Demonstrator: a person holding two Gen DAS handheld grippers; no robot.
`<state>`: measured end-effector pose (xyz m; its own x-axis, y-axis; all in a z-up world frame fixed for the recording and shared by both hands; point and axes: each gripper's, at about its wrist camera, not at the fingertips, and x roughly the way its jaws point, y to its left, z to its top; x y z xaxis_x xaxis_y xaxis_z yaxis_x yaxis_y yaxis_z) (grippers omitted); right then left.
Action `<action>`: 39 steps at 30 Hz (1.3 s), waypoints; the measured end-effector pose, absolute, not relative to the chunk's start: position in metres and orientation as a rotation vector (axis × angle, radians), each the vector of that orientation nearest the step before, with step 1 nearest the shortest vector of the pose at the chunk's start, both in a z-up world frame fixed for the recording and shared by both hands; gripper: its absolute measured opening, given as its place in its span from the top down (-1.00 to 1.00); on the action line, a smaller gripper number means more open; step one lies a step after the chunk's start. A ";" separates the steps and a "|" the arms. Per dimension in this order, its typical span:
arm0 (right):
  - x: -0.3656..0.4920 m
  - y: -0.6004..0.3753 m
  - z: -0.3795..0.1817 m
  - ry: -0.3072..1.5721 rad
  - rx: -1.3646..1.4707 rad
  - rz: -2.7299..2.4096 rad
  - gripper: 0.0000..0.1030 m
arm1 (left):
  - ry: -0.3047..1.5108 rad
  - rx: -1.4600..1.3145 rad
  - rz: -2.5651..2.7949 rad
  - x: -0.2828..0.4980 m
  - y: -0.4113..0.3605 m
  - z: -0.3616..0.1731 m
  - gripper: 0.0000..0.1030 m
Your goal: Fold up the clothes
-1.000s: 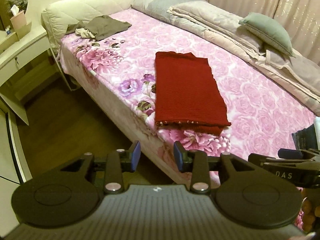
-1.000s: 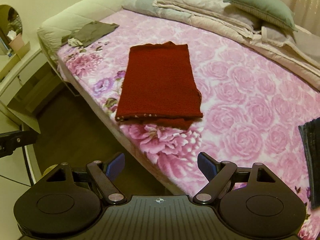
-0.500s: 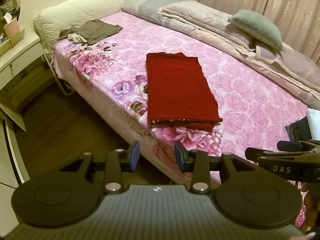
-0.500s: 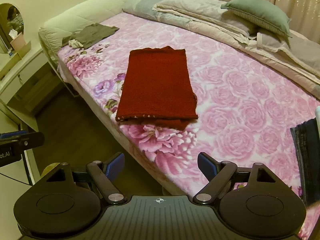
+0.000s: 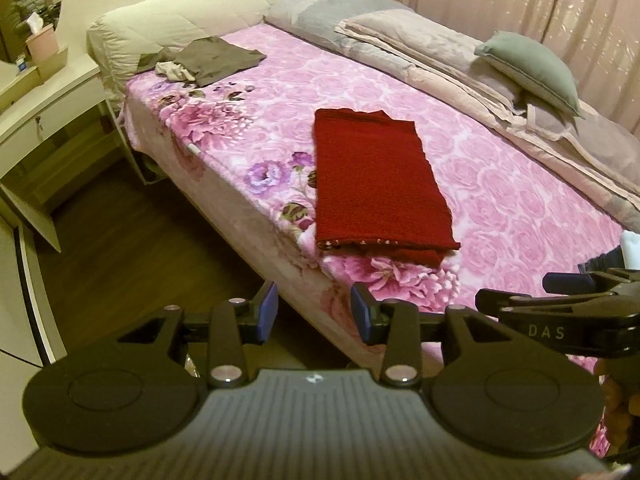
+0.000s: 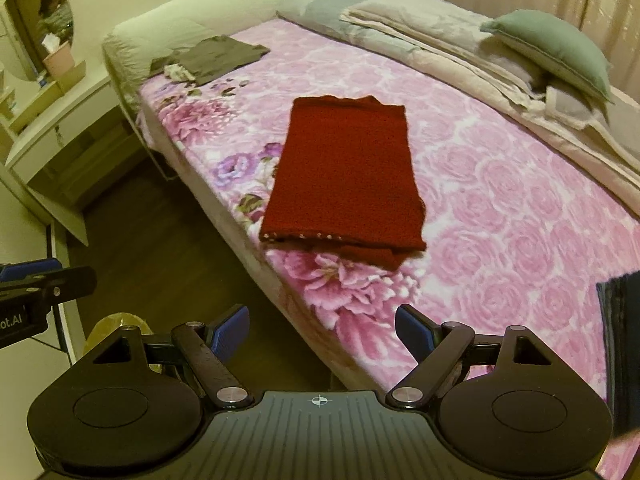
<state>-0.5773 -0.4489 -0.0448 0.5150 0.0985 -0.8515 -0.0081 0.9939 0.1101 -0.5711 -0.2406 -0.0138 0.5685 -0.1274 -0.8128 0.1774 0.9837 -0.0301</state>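
A dark red knit garment (image 5: 376,184) lies folded into a long rectangle on the pink floral bed (image 5: 500,208), near its front edge; it also shows in the right wrist view (image 6: 348,176). My left gripper (image 5: 314,314) is open and empty, held off the bed's front edge, short of the garment. My right gripper (image 6: 322,332) is open wider and empty, also short of the bed edge. A grey-brown garment (image 5: 212,58) lies crumpled at the bed's far left corner, also in the right wrist view (image 6: 218,56).
A dark folded item (image 6: 620,312) lies on the bed at the right. Folded quilts and a green pillow (image 5: 532,68) line the far side. A white dresser (image 5: 44,112) stands left of the bed, with wood floor (image 5: 132,248) between.
Both grippers have drifted slightly, so the bed and red garment shift a little in view. The jaws keep the same openings. The garment has not moved.
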 end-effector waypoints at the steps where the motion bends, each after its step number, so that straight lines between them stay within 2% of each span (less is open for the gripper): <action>1: -0.576 -0.447 -0.045 1.028 0.091 0.069 -0.61 | 0.950 0.054 -0.175 -0.571 -0.239 -0.013 0.30; 19: -0.530 -0.456 -0.051 1.049 0.055 0.074 -0.62 | 1.002 0.046 -0.181 -0.520 -0.257 -0.028 0.28; 30: -0.440 -0.508 -0.077 1.113 0.098 0.059 -0.62 | 1.065 0.028 -0.169 -0.417 -0.288 -0.057 0.23; 39: -0.383 -0.588 -0.123 1.199 0.186 0.036 -0.62 | 1.166 -0.067 -0.161 -0.349 -0.292 -0.110 0.22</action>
<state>-0.3833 -0.5879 -0.1233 0.3651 0.1258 -0.9224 0.0708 0.9842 0.1623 -0.3493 -0.2922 -0.1103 0.3839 -0.1611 -0.9092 0.0915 0.9864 -0.1362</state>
